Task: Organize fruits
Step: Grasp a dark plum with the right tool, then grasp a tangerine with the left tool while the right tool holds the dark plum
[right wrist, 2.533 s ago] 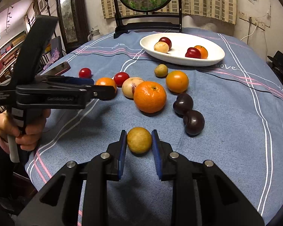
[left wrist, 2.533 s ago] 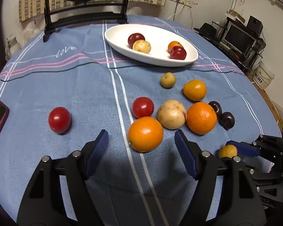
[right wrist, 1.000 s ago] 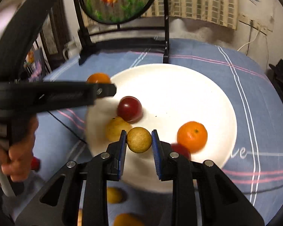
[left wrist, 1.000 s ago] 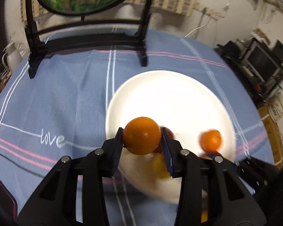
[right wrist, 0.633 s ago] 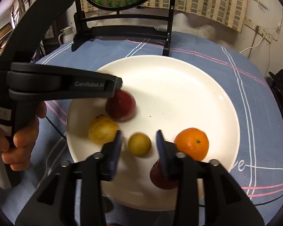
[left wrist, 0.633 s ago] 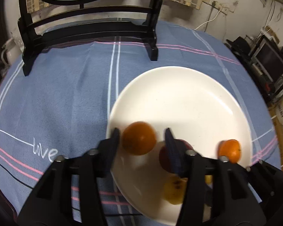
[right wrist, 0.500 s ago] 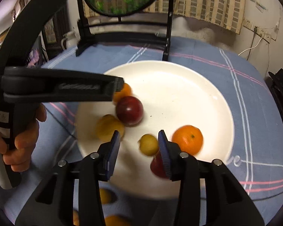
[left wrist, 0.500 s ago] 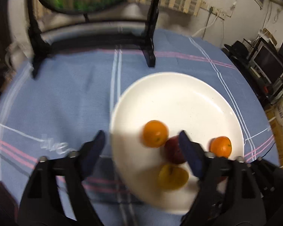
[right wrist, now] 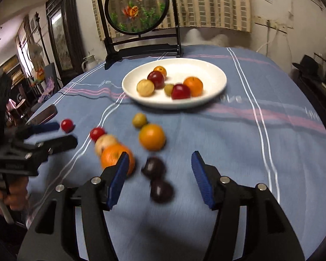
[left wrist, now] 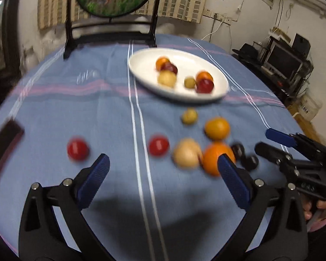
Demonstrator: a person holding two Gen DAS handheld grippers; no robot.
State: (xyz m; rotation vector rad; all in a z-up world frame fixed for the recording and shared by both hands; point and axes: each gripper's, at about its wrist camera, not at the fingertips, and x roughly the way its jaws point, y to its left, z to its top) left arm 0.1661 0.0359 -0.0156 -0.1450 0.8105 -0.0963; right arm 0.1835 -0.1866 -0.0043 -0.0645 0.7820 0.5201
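Six fruits in the white plate [right wrist: 215,95], eight loose on the table [right wrist: 239,143]. Both sets of jaws apart, empty. Between pickups; next, close over a dark plum [right wrist: 153,168].

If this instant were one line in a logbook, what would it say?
left gripper: open, empty | right gripper: open, over dark plums | plate: six fruits

A lived-in home — clothed dining table [right wrist: 239,130], goldfish screen [right wrist: 137,6], dark wooden cabinet [right wrist: 60,34].

Blue striped tablecloth [left wrist: 102,108], round goldfish screen [right wrist: 138,7] — dark phone [left wrist: 4,145]
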